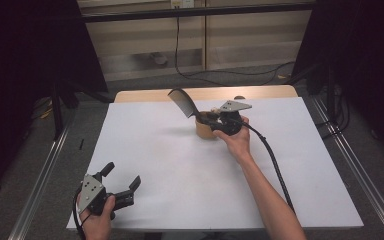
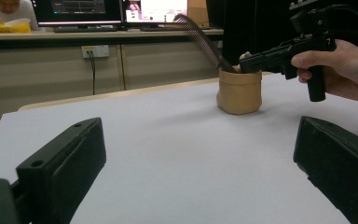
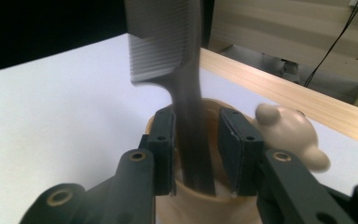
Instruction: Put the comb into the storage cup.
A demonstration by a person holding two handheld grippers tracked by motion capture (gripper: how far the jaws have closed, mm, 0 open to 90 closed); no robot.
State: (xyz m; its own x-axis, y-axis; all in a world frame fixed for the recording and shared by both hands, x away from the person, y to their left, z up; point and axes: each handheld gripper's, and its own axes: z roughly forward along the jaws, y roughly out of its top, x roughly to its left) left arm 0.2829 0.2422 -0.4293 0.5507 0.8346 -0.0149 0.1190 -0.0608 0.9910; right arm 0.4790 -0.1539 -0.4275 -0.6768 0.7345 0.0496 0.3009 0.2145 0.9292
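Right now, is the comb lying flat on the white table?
No: the comb stands tilted in the tan cup, its handle inside, between the jaws of the right tool.

I see wooden surface (image 1: 145, 95) under white sheet (image 1: 180, 165); tan cup (image 1: 204, 131) stands upright on sheet near far edge.

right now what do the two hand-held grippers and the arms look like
Both are black pistol-grip tools with two blocky black jaws. The left hand-held gripper carries a grey three-cornered plate with small holes on top; so does the right hand-held gripper. A thick black cable trails from the right one along the forearm. Both forearms are bare, with no sleeves in view.
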